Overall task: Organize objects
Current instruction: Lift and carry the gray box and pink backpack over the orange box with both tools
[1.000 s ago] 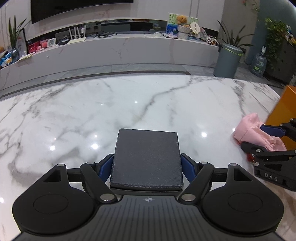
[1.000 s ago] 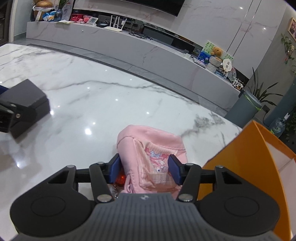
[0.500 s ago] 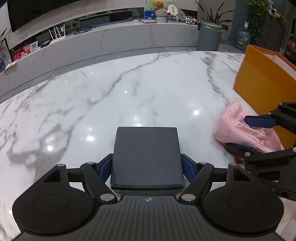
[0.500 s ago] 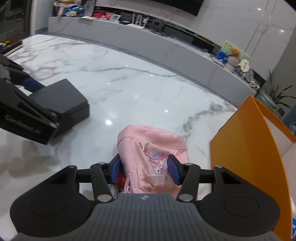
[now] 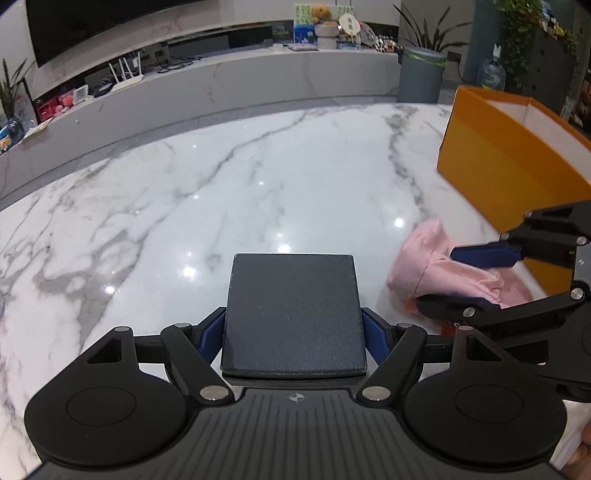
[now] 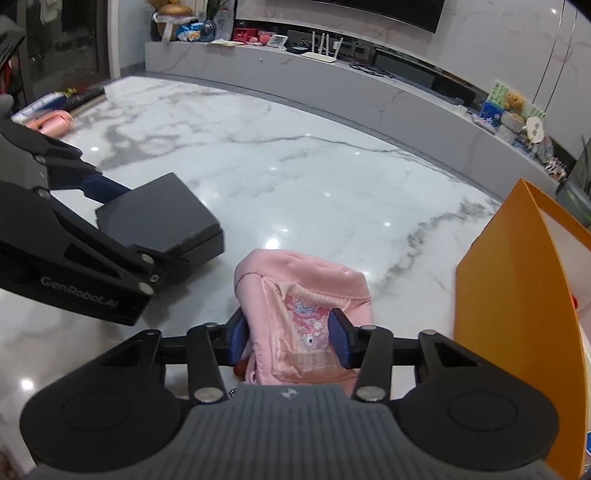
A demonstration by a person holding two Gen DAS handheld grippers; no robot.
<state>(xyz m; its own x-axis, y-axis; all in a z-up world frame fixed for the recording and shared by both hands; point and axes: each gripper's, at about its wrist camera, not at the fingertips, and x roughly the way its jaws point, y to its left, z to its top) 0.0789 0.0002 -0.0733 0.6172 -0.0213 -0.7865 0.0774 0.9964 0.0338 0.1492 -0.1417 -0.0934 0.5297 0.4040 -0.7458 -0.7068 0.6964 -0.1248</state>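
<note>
Marble table (image 5: pixel 258 177), long console (image 5: pixel 258 77), perhaps TV (image 5: pixel 92 22) above.

Marble table (image 5: pixel 258 177), orange box (image 5: pixel 495 147) atop.

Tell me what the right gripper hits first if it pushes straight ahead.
Nothing soon, it seems: the right gripper, shut on the pink pouch, faces bare marble table. The orange box stands off to its right; depth is uncertain.

1. The flat square dark grey box (image 5: pixel 293 314) has a fine speckled texture.
2. The soft pink fabric pouch (image 6: pixel 301 325) carries a pastel cartoon print.
3. The open orange cardboard box (image 5: pixel 506 162) is white inside.
4. The glossy white marble tabletop (image 5: pixel 221 192) shows grey veins.
</note>
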